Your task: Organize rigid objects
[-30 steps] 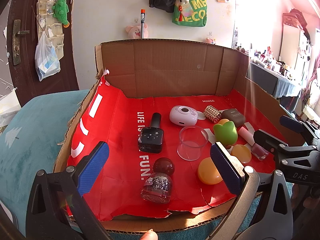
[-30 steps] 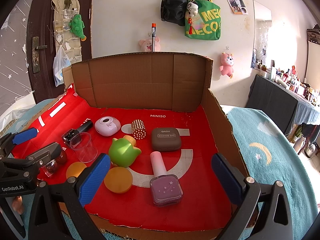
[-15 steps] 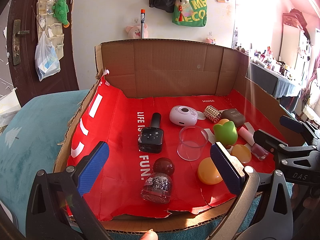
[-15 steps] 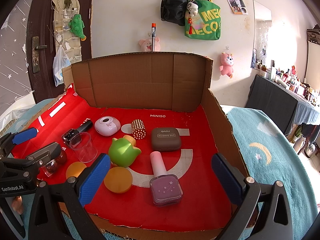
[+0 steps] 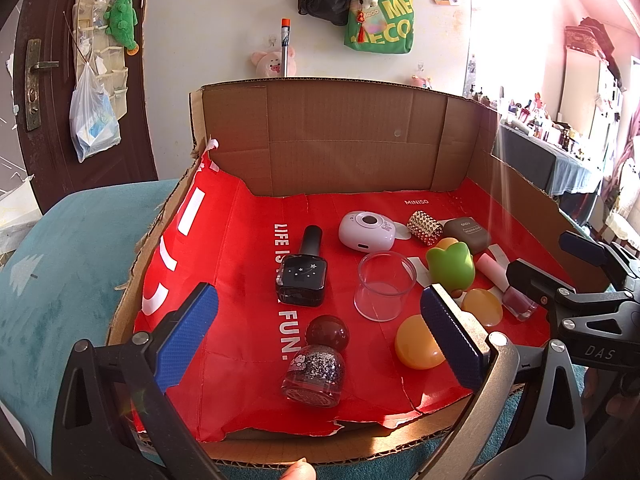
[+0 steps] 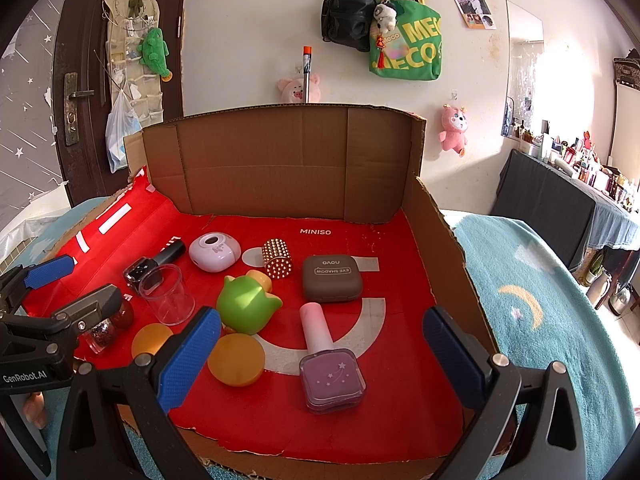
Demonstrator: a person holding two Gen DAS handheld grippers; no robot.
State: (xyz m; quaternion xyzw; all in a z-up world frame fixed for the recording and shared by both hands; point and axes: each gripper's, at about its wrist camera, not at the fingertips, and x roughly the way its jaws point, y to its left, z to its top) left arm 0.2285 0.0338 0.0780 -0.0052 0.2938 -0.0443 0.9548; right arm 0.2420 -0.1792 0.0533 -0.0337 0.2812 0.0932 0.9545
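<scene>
A cardboard box lined with red paper holds small items. On the left lie a black square bottle and a glitter bottle with a maroon cap. A clear cup stands mid-floor beside a green toy and two orange domes. A pink bottle, brown compact, gold studded cylinder and white round case lie further right and back. My left gripper hovers open over the glitter bottle. My right gripper is open around the pink bottle.
The box rests on a teal cover. A dark door stands at the left, bags hang on the wall, and a cluttered dark table is at the right. A fingertip shows at the bottom edge.
</scene>
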